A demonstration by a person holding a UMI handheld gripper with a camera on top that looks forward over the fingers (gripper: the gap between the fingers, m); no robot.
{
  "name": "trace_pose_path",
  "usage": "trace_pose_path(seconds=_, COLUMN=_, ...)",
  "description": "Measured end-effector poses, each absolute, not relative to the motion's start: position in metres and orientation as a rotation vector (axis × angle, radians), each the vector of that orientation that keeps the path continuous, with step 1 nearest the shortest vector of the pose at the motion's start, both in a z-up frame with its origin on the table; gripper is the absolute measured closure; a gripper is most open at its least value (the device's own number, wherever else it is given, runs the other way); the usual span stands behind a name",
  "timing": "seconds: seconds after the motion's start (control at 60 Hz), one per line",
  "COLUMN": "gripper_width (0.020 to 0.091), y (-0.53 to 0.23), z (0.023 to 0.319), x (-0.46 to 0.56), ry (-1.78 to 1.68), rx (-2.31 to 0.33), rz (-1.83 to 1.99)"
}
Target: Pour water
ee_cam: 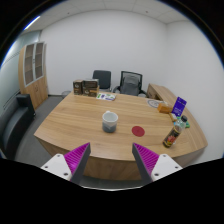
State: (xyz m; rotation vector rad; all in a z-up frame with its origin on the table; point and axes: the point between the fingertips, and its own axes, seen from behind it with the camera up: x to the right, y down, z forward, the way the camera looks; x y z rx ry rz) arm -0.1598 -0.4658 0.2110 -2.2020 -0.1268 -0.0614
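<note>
The hand-held gripper (110, 160) hovers released over the near edge of the wooden surface (70, 125), holding nothing; a white cup (110, 121) stands beyond its fingers; a bottle (172, 133) stands near right, with a red coaster (138, 130) between them; two chairs (116, 81) sit at the far side.

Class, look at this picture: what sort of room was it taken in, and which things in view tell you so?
Most likely an office meeting room. A large wooden conference table fills the middle, black office chairs stand at its far side, and a wooden cabinet lines the wall. The gripper is open, short of a mug.
</note>
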Motion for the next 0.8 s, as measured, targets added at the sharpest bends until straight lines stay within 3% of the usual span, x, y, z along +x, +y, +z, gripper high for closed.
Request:
trace_pose_path(seconds=0.233, gripper_width=0.0247, y=-0.465, z=0.190, x=-0.077, ry=-0.034, rx=-2.235, rz=-0.105)
trace_pose_path(seconds=0.483, gripper_width=0.0247, y=-0.452, z=0.145, x=0.060, ry=0.048, rx=-2.241, rz=-0.157)
trace_pose_path(seconds=0.8, gripper_width=0.0246, y=-0.368, z=0.089, x=0.197, ry=0.067, rx=-2.194, rz=-0.110)
